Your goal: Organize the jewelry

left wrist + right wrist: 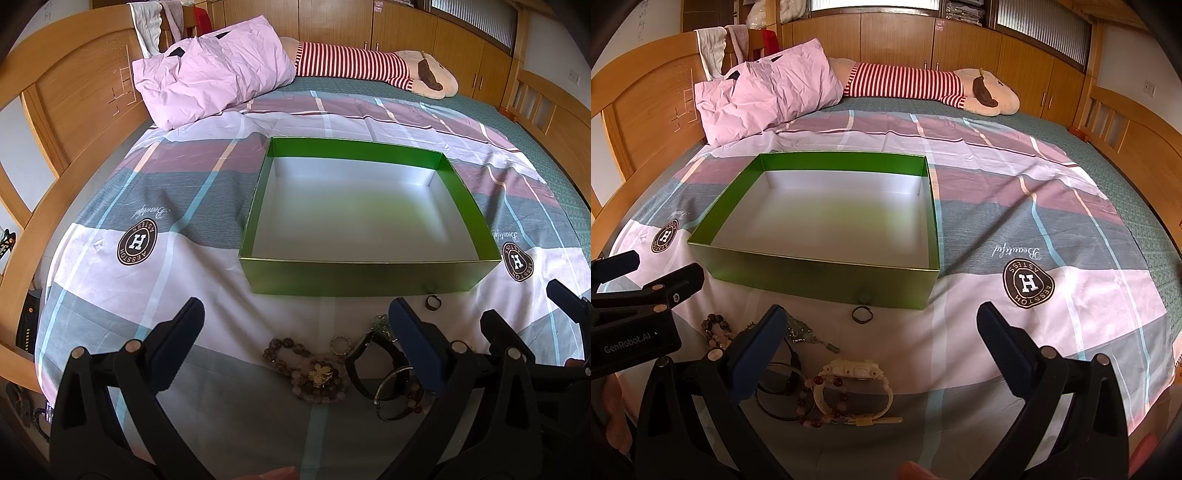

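An empty green box [369,278] with a silver inside sits on the plaid bedspread; it also shows in the right wrist view [827,282]. In front of it lies a pile of jewelry: a beaded bracelet with a gold charm [317,376], a black watch [369,354], a dark bangle [391,395], a small ring [433,302]. The right wrist view shows a cream watch [855,387], bead bracelets [827,398] and a small dark ring [862,314]. My left gripper [295,325] is open over the pile. My right gripper [882,325] is open above the cream watch.
A pink pillow [210,74] and a striped plush toy [369,62] lie at the far end of the bed. A wooden headboard [66,110] rises at the left, and wooden cabinets [960,44] stand behind. My right gripper's fingers [509,332] show at the left view's right edge.
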Demonstrator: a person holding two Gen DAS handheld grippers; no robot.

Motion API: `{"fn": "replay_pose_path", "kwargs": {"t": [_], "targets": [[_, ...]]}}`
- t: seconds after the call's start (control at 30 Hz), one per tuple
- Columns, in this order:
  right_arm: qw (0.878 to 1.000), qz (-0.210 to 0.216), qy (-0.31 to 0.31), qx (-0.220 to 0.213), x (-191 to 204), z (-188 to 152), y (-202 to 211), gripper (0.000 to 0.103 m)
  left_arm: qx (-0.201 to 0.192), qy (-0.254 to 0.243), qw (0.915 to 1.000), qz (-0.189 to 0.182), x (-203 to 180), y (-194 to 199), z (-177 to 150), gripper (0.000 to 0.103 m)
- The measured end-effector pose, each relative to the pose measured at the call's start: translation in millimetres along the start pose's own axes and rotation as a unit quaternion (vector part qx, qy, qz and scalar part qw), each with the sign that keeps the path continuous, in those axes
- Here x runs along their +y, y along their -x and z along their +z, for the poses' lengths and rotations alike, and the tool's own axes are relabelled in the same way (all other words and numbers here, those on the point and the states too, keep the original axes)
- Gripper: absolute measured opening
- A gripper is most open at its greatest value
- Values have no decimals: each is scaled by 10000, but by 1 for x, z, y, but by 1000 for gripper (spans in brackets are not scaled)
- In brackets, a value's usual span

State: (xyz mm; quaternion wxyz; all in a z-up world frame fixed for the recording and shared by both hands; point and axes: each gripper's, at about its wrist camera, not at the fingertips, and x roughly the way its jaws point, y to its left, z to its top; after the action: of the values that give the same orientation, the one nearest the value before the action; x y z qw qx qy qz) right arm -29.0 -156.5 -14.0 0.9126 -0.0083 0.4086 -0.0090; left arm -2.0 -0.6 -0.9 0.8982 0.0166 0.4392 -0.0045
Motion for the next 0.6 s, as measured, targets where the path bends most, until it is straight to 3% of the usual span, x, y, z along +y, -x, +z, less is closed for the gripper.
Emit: {"fn": "replay_pose_path", "kwargs": {"t": [0.6], "targets": [[10000, 0, -9, 32, -1, 0, -1, 102, 11, -10, 10000, 10, -1, -1, 0, 101]]}}
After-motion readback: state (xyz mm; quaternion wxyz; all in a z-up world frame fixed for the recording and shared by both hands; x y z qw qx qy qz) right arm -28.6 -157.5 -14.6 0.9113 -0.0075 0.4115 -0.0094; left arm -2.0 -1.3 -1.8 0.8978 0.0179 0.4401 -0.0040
